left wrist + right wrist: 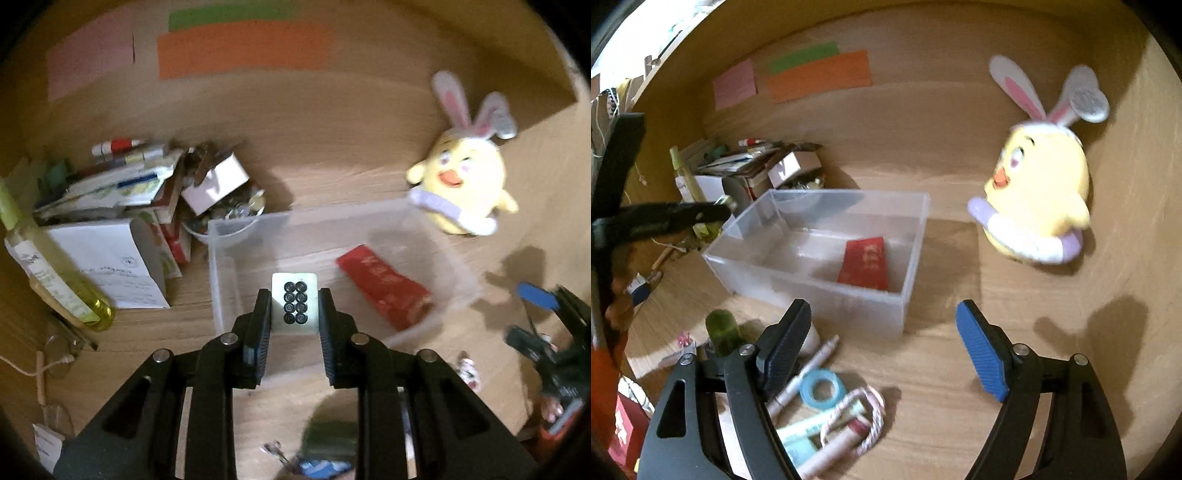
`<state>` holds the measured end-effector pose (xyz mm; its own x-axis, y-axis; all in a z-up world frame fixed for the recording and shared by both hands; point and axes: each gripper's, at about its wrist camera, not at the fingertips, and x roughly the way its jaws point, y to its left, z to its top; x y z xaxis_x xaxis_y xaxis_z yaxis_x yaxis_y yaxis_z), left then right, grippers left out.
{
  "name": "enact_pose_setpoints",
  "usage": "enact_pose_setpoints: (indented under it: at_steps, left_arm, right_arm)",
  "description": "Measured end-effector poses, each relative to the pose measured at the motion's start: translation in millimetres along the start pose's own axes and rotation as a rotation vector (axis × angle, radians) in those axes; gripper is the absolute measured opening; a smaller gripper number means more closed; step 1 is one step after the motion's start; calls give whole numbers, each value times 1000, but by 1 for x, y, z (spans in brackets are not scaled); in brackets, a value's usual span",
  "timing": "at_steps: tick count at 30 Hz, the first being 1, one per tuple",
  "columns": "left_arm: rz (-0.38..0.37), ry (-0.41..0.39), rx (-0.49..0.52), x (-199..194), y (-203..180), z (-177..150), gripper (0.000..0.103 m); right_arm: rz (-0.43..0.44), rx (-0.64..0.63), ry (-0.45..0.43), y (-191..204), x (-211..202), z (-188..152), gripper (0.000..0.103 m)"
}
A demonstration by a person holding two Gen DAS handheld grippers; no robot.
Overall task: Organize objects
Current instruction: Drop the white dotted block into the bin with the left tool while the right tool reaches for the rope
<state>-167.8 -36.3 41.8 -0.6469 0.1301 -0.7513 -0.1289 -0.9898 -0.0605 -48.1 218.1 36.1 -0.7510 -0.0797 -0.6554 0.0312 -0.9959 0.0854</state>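
Left wrist view: at far left a yellow-green bottle point(55, 280) leans against a pile of booklets and boxes point(122, 206), with a small bowl of trinkets point(236, 214) just beside the clear plastic bin point(221, 280). The left gripper point(294, 314) is clenched on a mahjong tile point(294, 303) marked with eight circles, held above the bin's near-left part. Inside the bin a red packet point(384, 291) lies flat toward its right side. Right of the bin stands a yellow chick plush with bunny ears point(461, 177).

In the right wrist view, the right gripper point(882, 354) hangs released, jaws wide apart, in front of the bin point(738, 258). Below its left finger lie a green cap point(722, 328), a pen point(809, 373), a blue tape roll point(822, 393) and a striped cord point(875, 417) on the wooden table point(960, 424).
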Motion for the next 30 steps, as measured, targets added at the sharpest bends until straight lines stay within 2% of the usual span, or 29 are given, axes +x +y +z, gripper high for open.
enact_pose_setpoints:
  at_steps: [9,13,15,17,22,25,27,28,30]
  left_arm:
    - [21,172,-31,70,12,5,24]
    - [43,180,0,75,5,6,24]
    - [51,187,18,76,1,6,24]
    - [63,182,27,77,-1,7,24]
    - [50,131,24,56,-1,4,26]
    - [32,84,36,30,-5,-4,38]
    - [30,48,53,12,-9,-10,54]
    - [33,30,60,4,-11,-13,56]
    - [27,4,76,-11,-14,-21,60]
  right_arm:
    - [-8,52,99,-18,16,-36,79]
    - [-16,35,151,-20,28,-50,78]
    - [-6,32,168,-20,30,-56,74]
    - [0,22,182,-19,32,-59,64]
    - [2,-15,205,-14,35,-66,52]
    - [8,-29,204,-8,36,-63,42]
    - [6,-42,208,-6,37,-62,33]
    - [2,-46,211,-5,38,-62,30]
    - [-1,-50,215,-4,40,-61,29]
